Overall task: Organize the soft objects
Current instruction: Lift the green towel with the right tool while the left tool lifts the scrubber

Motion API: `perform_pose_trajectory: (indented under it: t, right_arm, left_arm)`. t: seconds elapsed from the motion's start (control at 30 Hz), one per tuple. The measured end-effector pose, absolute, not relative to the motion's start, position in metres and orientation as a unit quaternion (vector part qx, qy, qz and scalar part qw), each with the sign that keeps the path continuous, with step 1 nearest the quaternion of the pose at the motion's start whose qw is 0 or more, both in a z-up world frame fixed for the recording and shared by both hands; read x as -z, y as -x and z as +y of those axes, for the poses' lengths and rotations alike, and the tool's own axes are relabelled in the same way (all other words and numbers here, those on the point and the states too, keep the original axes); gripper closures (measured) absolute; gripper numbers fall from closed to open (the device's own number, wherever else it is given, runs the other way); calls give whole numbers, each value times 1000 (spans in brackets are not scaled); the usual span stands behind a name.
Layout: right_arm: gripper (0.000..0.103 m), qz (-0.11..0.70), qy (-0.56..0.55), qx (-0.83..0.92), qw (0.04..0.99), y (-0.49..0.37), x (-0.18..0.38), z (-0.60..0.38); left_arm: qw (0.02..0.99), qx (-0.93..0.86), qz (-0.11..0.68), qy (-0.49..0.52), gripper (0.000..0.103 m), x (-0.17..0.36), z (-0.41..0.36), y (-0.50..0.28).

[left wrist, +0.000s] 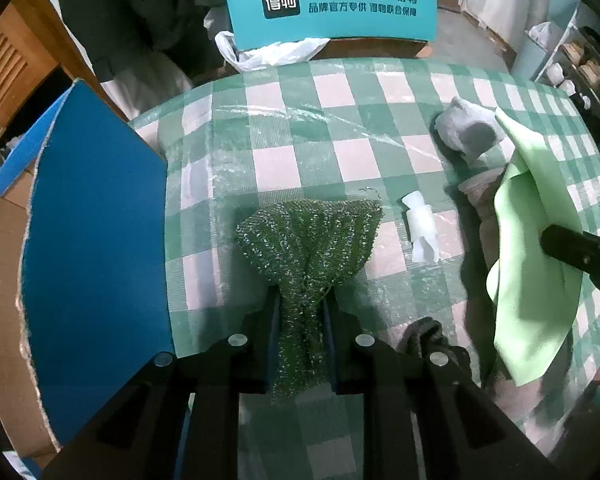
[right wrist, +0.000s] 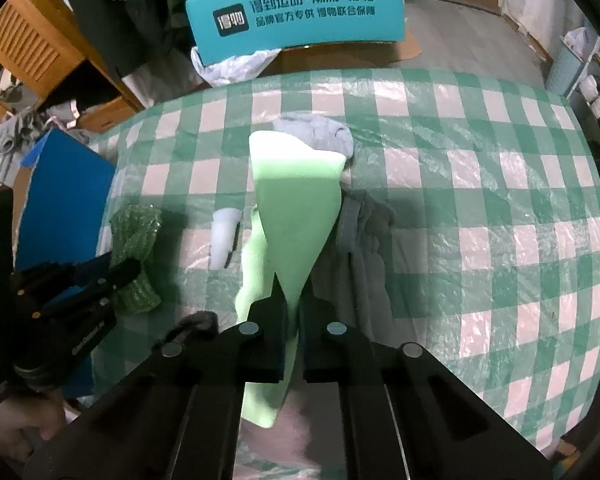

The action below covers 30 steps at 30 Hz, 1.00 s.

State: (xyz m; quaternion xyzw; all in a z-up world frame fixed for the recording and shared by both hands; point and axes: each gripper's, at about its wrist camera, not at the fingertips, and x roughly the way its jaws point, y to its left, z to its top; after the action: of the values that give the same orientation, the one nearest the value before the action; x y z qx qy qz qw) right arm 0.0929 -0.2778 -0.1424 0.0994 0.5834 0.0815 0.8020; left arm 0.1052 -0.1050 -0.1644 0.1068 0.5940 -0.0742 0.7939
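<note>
My left gripper (left wrist: 302,304) is shut on a glittery dark green scrubbing cloth (left wrist: 312,240), which fans out ahead of the fingers over the checked tablecloth. In the right wrist view the same green cloth (right wrist: 134,236) and the left gripper (right wrist: 130,270) show at the left. My right gripper (right wrist: 294,296) is shut on a pale green cloth (right wrist: 292,216) that hangs lifted in a long fold. That pale green cloth (left wrist: 536,264) is at the right of the left wrist view. A grey sock (right wrist: 320,134) lies behind it, and grey fabric (right wrist: 364,240) lies under it.
A blue-lined cardboard box (left wrist: 96,248) stands at the table's left edge. A small white roll (left wrist: 420,224) lies between the two cloths. A dark bunched item (left wrist: 420,334) sits near my left fingers. A teal box (left wrist: 332,4) and a white plastic bag (left wrist: 268,54) are beyond the table (left wrist: 340,92).
</note>
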Motion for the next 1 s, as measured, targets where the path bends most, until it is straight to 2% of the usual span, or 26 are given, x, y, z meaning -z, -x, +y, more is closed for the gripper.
perform_pose_trajectory:
  t: [0.4,1.0]
  right_arm:
    - [100,547,-106,-97,825,-87,107,-271]
    - [100,512,-110,-107,845,-62,65,-277]
  left_arm:
    - [815,80,567,-90,85,127,-91,-91]
    - [832,85,541,-93,85,98,-87,-75]
